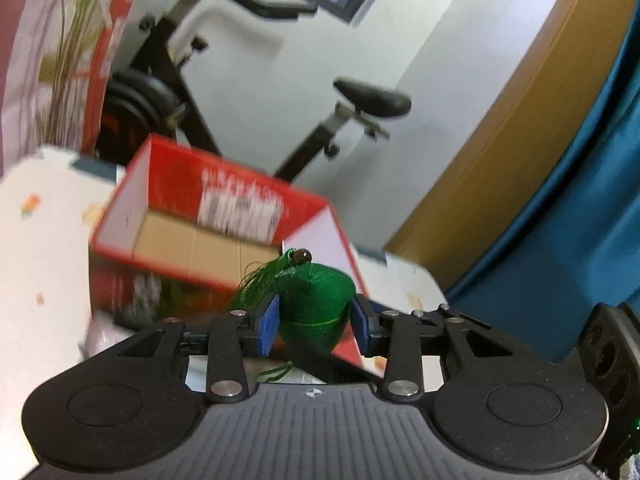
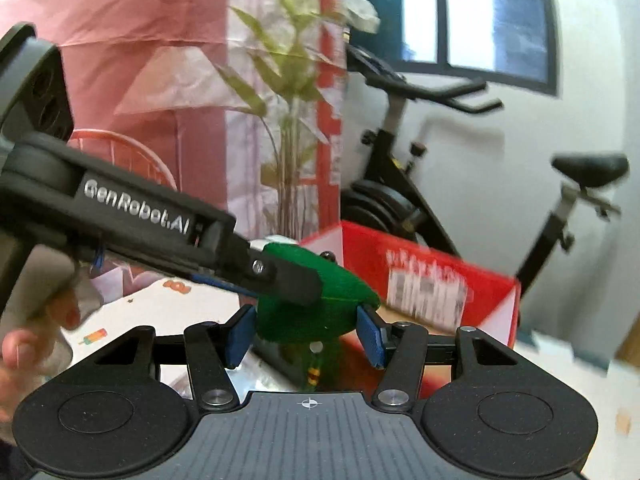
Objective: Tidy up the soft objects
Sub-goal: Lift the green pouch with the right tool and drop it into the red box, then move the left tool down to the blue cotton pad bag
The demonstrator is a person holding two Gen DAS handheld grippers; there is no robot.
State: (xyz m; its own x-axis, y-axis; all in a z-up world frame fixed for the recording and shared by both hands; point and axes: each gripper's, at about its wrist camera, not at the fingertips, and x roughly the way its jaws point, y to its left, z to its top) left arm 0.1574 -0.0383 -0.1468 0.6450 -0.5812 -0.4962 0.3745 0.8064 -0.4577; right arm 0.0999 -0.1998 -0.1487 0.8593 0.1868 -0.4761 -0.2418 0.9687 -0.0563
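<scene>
Left wrist view: left gripper (image 1: 315, 326) clamps a green thread-wound, heart-shaped soft ornament (image 1: 314, 306) between blue pads (image 1: 269, 326), bead and tassel end up and away, point toward the camera; lower tip hidden by the gripper body. Open red cardboard box (image 1: 224, 208) behind, blurred. Right wrist view: right gripper (image 2: 306, 334) also grips the ornament (image 2: 344, 292), long axis running left-right; left gripper (image 2: 280, 276) covers its left part.

The green toy (image 1: 316, 312) looked like matt knitted cloth with a glossy bead eye; the red box (image 1: 224, 216) was smooth cardboard, brown and matt inside.
</scene>
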